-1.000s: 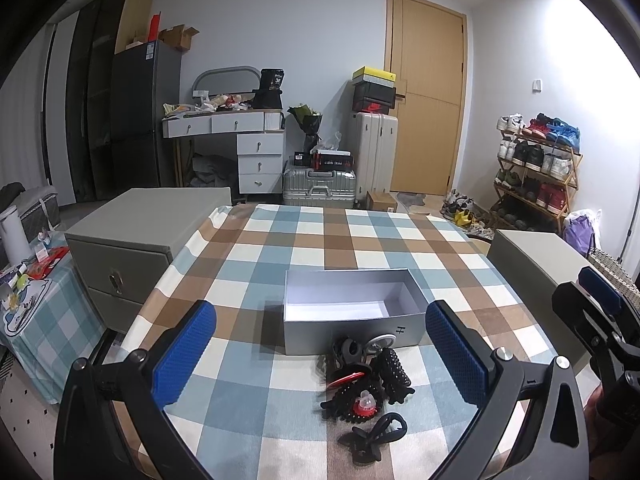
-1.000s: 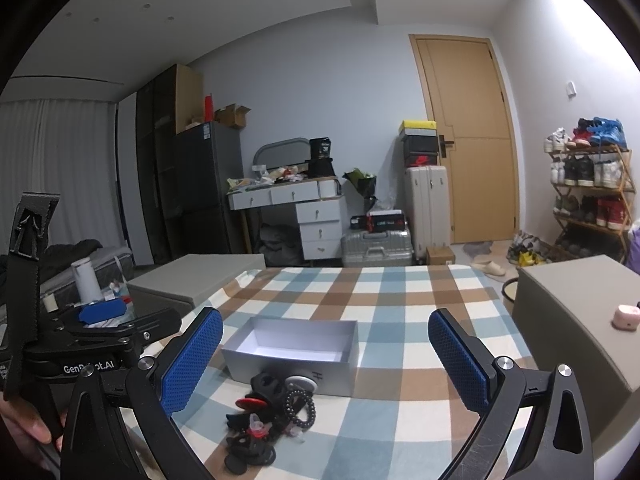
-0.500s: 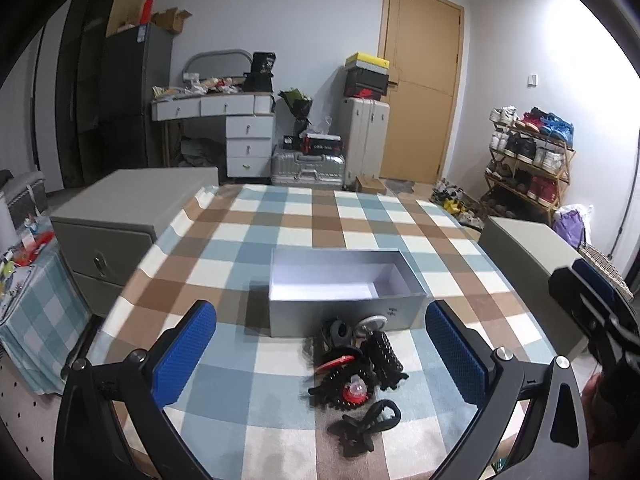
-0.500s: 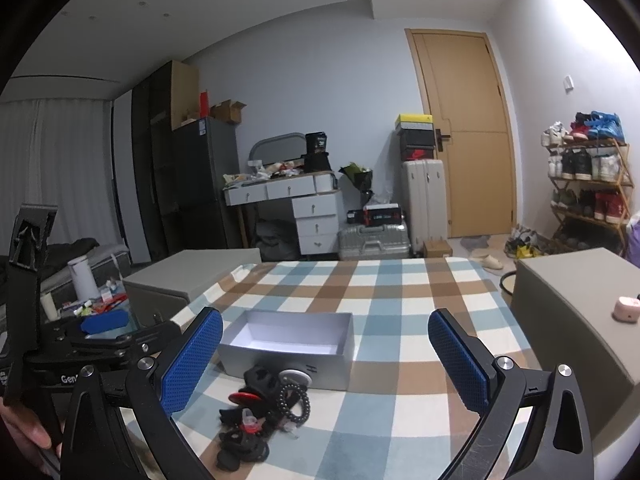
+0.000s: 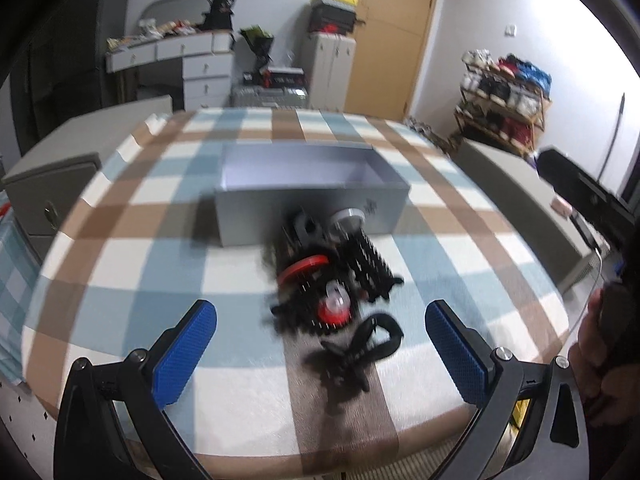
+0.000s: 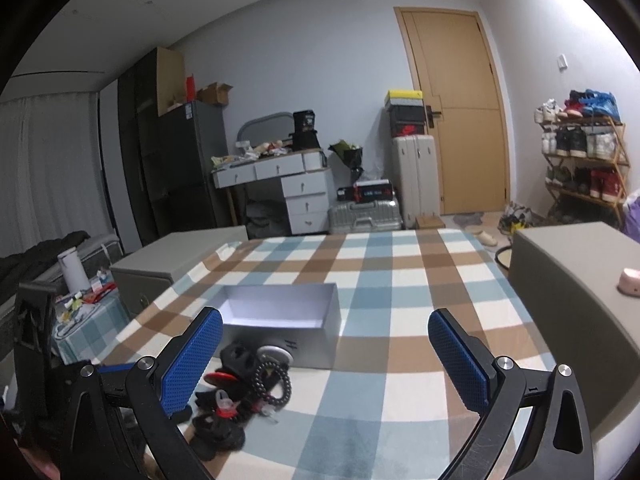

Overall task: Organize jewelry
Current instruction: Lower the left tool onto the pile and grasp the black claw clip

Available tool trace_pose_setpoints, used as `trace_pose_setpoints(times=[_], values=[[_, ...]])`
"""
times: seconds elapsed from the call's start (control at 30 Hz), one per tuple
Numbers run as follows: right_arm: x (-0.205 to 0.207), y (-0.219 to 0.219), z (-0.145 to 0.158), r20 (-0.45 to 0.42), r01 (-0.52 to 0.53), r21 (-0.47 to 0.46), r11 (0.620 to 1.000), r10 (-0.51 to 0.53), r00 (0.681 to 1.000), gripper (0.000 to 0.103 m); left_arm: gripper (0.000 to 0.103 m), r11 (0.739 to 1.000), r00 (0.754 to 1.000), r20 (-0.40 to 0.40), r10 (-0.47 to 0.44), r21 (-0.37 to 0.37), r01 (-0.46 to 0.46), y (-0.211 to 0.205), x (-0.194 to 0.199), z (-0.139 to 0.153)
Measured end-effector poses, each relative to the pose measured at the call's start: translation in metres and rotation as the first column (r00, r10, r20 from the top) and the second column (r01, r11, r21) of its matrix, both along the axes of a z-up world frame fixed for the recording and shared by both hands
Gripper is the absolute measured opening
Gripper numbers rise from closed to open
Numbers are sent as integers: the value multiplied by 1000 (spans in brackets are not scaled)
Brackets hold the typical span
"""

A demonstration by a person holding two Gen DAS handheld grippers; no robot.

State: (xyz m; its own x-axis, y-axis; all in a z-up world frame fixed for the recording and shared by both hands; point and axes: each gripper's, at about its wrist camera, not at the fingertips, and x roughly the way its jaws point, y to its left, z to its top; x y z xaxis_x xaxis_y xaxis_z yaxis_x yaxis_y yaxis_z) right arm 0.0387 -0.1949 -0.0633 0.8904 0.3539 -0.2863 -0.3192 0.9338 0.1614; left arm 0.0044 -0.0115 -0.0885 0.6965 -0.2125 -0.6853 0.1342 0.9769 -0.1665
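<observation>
A pile of jewelry [image 5: 332, 280], mostly black beads and clips with red pieces, lies on the checked tablecloth in front of an empty grey box [image 5: 308, 192]. My left gripper [image 5: 320, 344] hangs open just above the near side of the pile, nothing between its blue pads. In the right wrist view the same pile [image 6: 244, 388] sits low at the left beside the box [image 6: 280, 320]. My right gripper [image 6: 324, 364] is open and holds nothing, over the cloth to the right of the pile. The left view is blurred.
The checked table [image 5: 120, 248] ends close below my left gripper. Grey cabinets stand at the left [image 6: 180, 264] and right [image 6: 568, 280] of the table. A pink object [image 6: 628, 280] rests on the right cabinet. A person's hand [image 5: 604, 344] holds the other tool at the right edge.
My left gripper has dropped and moved forward toward the jewelry pile, which now looms larger between its fingers. The right gripper has tilted slightly down and nearer the table.
</observation>
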Motion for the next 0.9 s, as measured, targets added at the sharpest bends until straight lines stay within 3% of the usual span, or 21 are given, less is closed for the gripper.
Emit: trace_pose_setpoints(times=[0.43, 0.57, 0.9], values=[[9, -1, -15, -47, -9, -1, 1000, 9, 999, 103, 71, 994, 988, -123, -98, -58, 91, -5, 10, -25], [9, -1, -17, -51, -13, 0, 1000, 13, 999, 103, 48, 990, 982, -128, -135, -48, 130, -13, 8, -25], [12, 5, -19, -75, -41, -17, 999, 40, 996, 103, 48, 990, 987, -78, -144, 3, 144, -9, 0, -15]])
